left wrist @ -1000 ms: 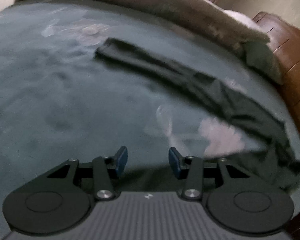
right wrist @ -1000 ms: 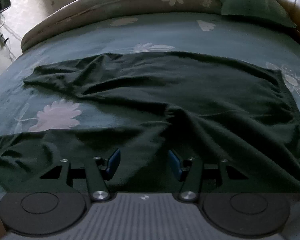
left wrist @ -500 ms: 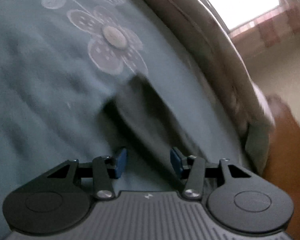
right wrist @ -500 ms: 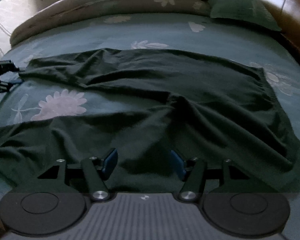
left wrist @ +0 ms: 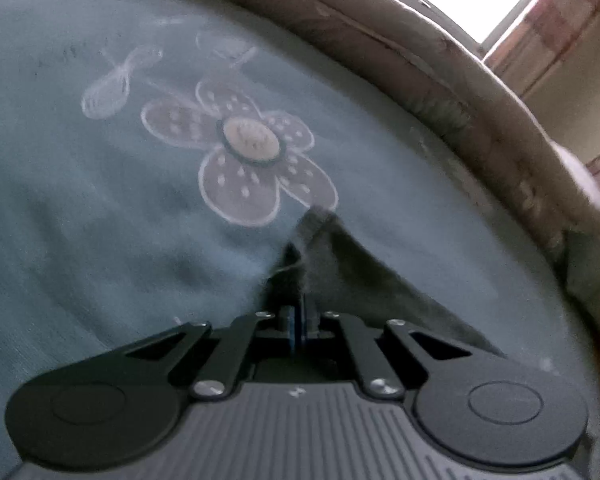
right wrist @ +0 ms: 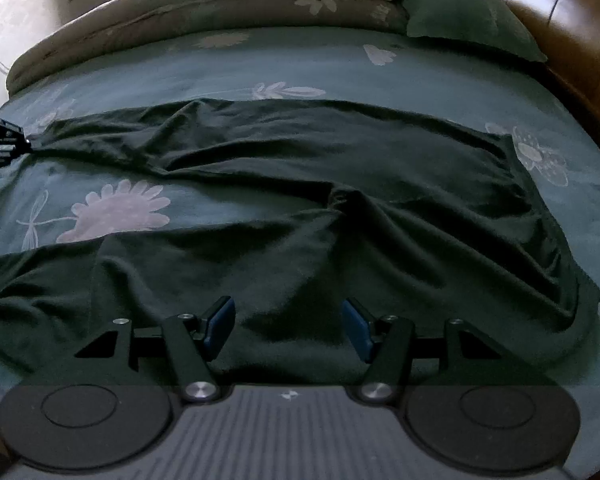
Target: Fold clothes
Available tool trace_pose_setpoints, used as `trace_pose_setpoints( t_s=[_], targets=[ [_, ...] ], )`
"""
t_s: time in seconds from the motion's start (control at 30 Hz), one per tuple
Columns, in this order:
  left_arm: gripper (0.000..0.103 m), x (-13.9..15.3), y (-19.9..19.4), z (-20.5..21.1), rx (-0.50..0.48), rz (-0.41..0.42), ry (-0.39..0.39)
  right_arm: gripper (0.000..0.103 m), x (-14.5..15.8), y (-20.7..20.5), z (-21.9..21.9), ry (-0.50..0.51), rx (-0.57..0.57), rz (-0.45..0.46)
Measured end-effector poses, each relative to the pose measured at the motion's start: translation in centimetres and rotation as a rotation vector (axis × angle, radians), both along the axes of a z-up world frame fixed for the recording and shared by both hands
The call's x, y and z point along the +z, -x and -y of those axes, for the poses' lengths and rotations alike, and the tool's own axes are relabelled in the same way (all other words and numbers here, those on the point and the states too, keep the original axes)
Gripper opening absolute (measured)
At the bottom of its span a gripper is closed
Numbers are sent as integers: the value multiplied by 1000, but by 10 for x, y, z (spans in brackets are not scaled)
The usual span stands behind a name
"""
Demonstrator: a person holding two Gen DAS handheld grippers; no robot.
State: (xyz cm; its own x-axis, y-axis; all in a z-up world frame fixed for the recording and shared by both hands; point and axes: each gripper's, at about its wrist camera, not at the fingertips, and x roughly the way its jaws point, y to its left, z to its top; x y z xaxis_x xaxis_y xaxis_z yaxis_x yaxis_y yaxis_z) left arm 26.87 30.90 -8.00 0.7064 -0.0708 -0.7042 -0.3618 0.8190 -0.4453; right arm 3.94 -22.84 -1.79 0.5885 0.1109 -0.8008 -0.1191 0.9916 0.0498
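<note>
A dark green pair of trousers [right wrist: 300, 184] lies spread across a teal bedsheet [right wrist: 380, 76] printed with pale flowers. In the right wrist view the waist sits at the right of the frame, and the two legs run toward the left, one across the middle and one along the lower left.

The left gripper [left wrist: 299, 320] has just closed. Half a second ago its blue pads stood apart over the cloth; now they are pressed together at lower centre of the left wrist view, with the hem of the far leg [left wrist: 320, 240] pinched between them. In the right wrist view that same gripper shows as a small black shape at the far left edge [right wrist: 4, 142], at the tip of the upper leg.

The right gripper [right wrist: 287, 326] hovers low over the near leg, at the bottom centre of its frame. Its fingers [right wrist: 220, 322] are spread wide and hold nothing; cloth lies beneath them, not between the pads.

With one hem gripped, the fold can likely begin once the right side takes its own hold.
</note>
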Motion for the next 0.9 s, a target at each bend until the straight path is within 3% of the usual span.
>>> trace_pose_setpoints(
  t_s=[0.07, 0.1, 0.17, 0.3, 0.4, 0.47, 0.67, 0.9],
  targets=[
    [3, 2, 1, -4, 1, -13, 8, 64, 1, -1, -1, -1, 2, 5],
    [13, 2, 2, -8, -11, -27, 10, 64, 2, -2, -2, -2, 2, 7],
    [14, 6, 2, -12, 3, -56, -49, 64, 2, -2, -2, -2, 1, 8],
    [15, 32, 1, -24, 22, -22, -159, 65, -1, -2, 0, 3, -5, -2],
    [28, 44, -19, -23, -25, 32, -185, 65, -4, -3, 2, 3, -11, -11],
    [36, 40, -36, -16, -75, 55, -182, 65, -7, -5, 1, 10, -12, -16],
    [36, 10, -70, 3, -152, 40, -164, 65, -5, -3, -8, 40, 16, -18],
    [34, -2, -62, 32, -289, 29, -395, 66, -3, 3, -7, 55, 11, -14]
  ],
)
